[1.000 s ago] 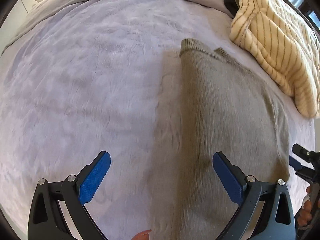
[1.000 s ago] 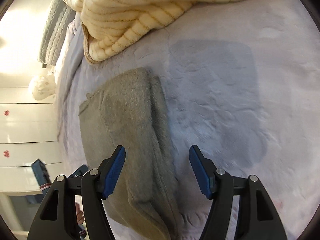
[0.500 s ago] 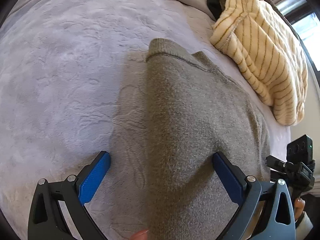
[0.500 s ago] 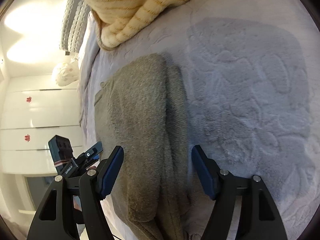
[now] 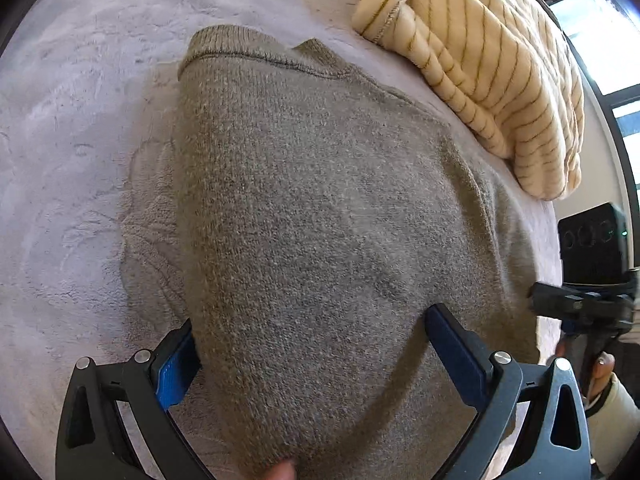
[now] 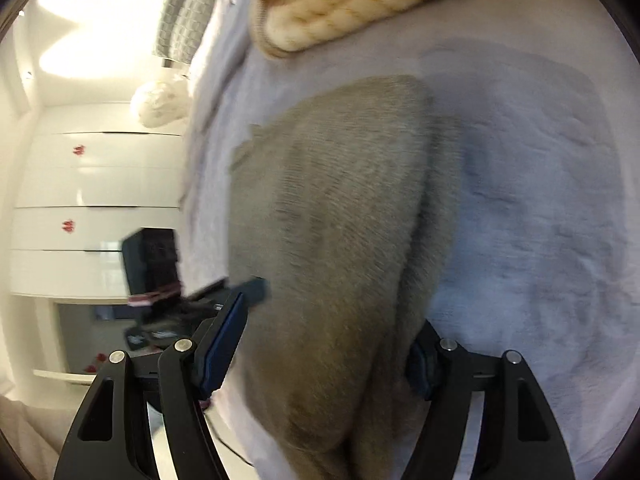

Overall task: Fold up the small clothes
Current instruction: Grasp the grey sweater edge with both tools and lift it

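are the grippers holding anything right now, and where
Nothing is held. Both the left gripper and right gripper stand open, straddling the near end of the grey sweater.

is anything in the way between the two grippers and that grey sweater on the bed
Nothing visible is. The grey sweater already lies between the open jaws of the left gripper and the right gripper. The striped cream garment sits beyond it, clear of both.

Grey-brown knit sweater [image 5: 320, 208], folded lengthwise, flat on pale bedspread [image 5: 80, 160]
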